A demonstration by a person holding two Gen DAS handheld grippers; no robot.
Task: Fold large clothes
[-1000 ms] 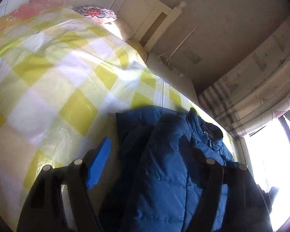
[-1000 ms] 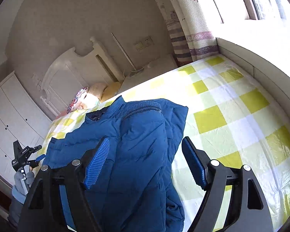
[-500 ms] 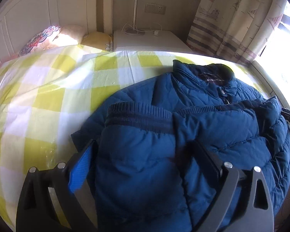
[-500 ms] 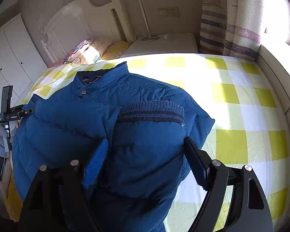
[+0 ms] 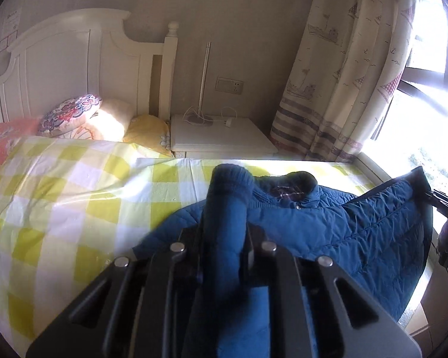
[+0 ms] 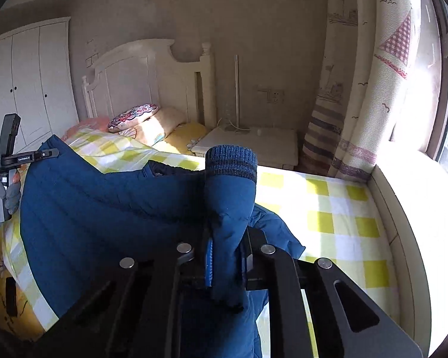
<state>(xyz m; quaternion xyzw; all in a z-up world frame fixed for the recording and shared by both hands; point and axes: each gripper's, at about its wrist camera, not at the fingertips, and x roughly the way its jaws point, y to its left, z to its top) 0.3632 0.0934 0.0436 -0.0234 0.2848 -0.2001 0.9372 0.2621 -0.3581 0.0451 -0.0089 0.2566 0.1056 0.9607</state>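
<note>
Sleeves of the blue jacket (image 5: 328, 226) pinched in left gripper (image 5: 224, 238) and right gripper (image 6: 225, 247), hiding checked bed (image 6: 328, 208).

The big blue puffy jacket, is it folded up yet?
Not yet. The blue quilted puffer jacket lies spread on the yellow-and-white checked bedsheet, collar toward the white headboard. In hand: the left gripper and right gripper are each shut on a sleeve just behind its ribbed cuff, lifting it. Left: laying the sleeves in and folding the body.
</note>
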